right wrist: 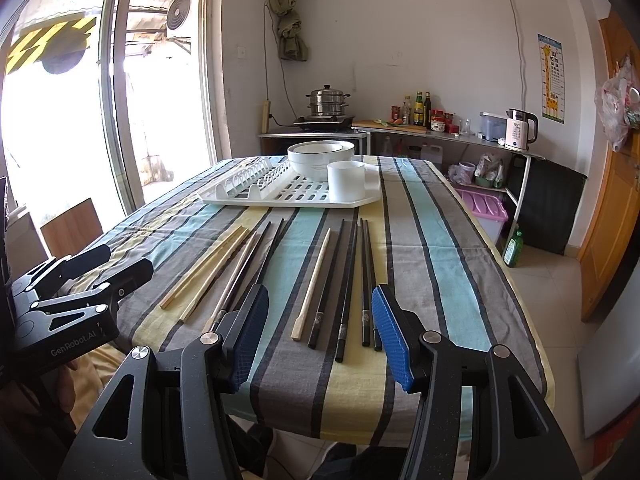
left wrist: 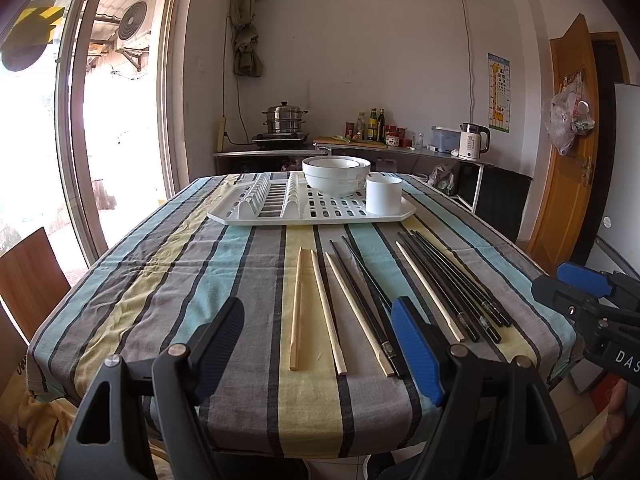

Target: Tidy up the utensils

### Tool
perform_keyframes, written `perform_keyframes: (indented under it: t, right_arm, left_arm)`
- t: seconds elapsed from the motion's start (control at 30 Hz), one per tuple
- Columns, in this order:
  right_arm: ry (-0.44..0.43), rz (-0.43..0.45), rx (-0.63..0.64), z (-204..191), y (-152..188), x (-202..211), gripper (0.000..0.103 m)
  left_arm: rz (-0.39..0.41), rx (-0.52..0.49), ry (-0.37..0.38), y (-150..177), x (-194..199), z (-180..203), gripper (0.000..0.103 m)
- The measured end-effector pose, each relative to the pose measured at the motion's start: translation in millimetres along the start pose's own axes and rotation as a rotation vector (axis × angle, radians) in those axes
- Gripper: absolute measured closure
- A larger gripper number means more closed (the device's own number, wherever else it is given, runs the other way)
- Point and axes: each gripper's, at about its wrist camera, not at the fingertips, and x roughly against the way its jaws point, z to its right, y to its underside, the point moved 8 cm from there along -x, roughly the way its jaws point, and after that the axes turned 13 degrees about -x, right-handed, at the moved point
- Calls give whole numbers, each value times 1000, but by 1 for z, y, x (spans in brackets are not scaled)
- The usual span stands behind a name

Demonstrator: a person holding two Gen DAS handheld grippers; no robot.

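Both grippers hang wide open over the near edge of the striped tablecloth (left wrist: 224, 264), nothing in either one. The chopsticks (left wrist: 360, 300) lie loose in a row mid-frame, wooden and black ones mixed. In the left wrist view the left gripper (left wrist: 320, 344) frames the wooden ones, tips just past its fingers. In the right wrist view the right gripper (right wrist: 320, 332) brackets one wooden stick and the black ones (right wrist: 344, 280). Further back, upper center, a white dish rack (right wrist: 288, 196) holds bowls (right wrist: 320, 158) and a white cup (right wrist: 346, 180).
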Motion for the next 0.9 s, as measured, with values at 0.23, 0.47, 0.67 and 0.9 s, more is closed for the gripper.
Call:
perform_keyframes:
  t: [0.23, 0.47, 0.67, 0.9]
  right_arm:
    - [1, 1, 1, 0, 0, 0, 48]
    - [0, 0, 0, 0, 0, 0, 48]
    - [0, 0, -1, 0, 0, 0, 48]
    - [0, 0, -1, 0, 0, 0, 48]
  left_arm:
    - [0, 1, 5, 0, 0, 1, 25]
    - [1, 7, 10, 0, 1, 1, 25]
    - [0, 12, 11, 0, 2, 1, 25]
    - [-6, 32, 12, 1, 0, -4, 25]
